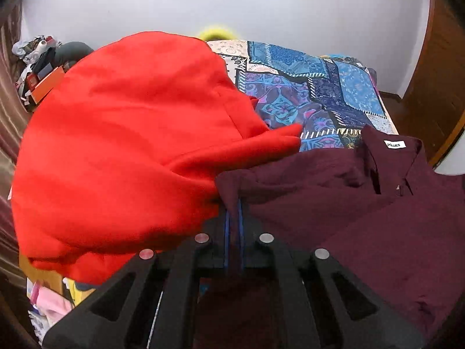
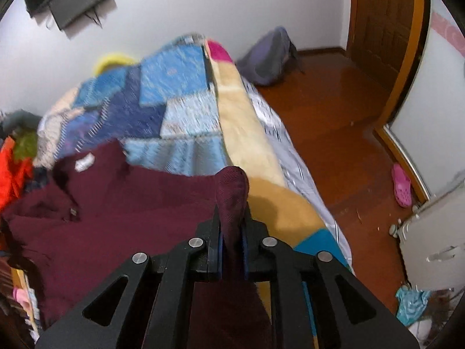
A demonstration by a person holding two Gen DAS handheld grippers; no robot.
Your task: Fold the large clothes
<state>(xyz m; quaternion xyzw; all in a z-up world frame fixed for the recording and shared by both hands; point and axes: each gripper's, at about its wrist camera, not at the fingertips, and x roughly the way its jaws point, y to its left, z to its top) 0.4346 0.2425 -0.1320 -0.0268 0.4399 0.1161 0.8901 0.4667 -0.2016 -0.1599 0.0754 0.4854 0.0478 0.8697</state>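
The bed's patchwork quilt [image 1: 305, 87] carries a maroon shirt [image 1: 377, 218] and red garment [image 1: 130, 131].

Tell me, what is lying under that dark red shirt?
The dark red shirt lies on a blue patchwork blanket covering the bed, with a red garment beside it. Whatever sits directly beneath the shirt is covered.

red garment [image 1: 122, 145] crowds the left; patchwork bedspread [image 1: 314, 93] ahead lies open

Maroon shirt [image 1: 363, 218], white neck label [image 1: 395, 144]; bright red garment [image 1: 122, 145]; blue-purple patchwork bedspread [image 1: 305, 93]; pink clog [image 2: 402, 184].
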